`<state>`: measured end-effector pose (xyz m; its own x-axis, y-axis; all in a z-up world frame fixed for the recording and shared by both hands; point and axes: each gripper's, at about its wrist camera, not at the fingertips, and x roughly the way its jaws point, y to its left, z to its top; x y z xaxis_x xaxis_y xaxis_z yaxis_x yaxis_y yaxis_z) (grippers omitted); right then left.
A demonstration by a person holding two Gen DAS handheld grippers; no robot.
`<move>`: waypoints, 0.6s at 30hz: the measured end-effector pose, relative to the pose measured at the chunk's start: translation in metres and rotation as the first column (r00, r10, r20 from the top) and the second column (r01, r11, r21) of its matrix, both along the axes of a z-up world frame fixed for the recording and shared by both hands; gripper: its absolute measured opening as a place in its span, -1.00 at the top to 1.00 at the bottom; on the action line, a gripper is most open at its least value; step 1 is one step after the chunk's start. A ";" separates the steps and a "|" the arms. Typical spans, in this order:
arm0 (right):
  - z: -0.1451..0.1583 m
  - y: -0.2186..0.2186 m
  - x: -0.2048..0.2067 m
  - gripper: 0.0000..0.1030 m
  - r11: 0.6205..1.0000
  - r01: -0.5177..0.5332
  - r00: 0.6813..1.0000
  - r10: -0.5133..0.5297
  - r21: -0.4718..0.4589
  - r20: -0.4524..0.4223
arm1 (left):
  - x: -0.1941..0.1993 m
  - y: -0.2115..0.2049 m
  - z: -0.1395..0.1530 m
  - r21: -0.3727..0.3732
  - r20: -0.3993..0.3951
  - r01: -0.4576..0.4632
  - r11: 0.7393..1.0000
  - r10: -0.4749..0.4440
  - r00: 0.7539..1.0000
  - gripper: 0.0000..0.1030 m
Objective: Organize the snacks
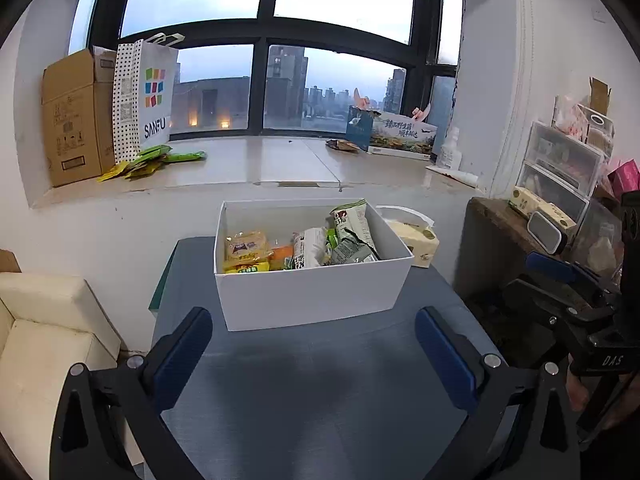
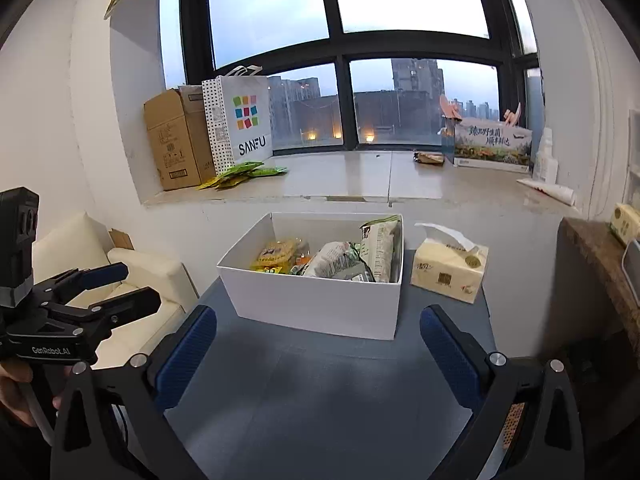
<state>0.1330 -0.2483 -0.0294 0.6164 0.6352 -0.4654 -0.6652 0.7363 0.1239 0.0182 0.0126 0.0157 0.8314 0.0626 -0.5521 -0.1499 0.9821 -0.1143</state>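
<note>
- Box (image 1: 312, 296), white, open top, sits on grey-blue table (image 1: 320, 380) at 12 o'clock from both grippers; already holds a pile of snacks (image 1: 300, 248): yellow cracker pack (image 1: 245, 246) at its 9 o'clock side, green-white bags (image 1: 352, 232) leaning toward 3 o'clock.
- Left gripper (image 1: 314, 350): fingers wide apart, nothing between them, hanging over bare table short of the box.
- Right gripper (image 2: 318, 350): same, fingers spread, empty, near edge of table.
- Tissue pack (image 2: 448, 272) just beside box at 3 o'clock, not a snack, prob. stays.
- Table has no loose snacks left that I can see, so the main packing looks done or nearly.
- Possibly left: green sachets (image 2: 248, 172) on windowsill (image 2: 360, 176) at 11 o'clock by SANFU bag (image 2: 244, 120), plus 1 brown wrapper (image 2: 428, 157) at 1 o'clock; can't tell if those count.
- Judgement: approx. finished, unless sill items or tidying inside box are part of it.
</note>
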 end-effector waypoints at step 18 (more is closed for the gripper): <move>-0.001 -0.004 0.003 -1.00 1.000 0.004 1.000 -0.004 0.006 -0.020 | 0.004 -0.003 -0.003 0.020 -0.019 0.024 1.000 -0.024 1.000 -1.00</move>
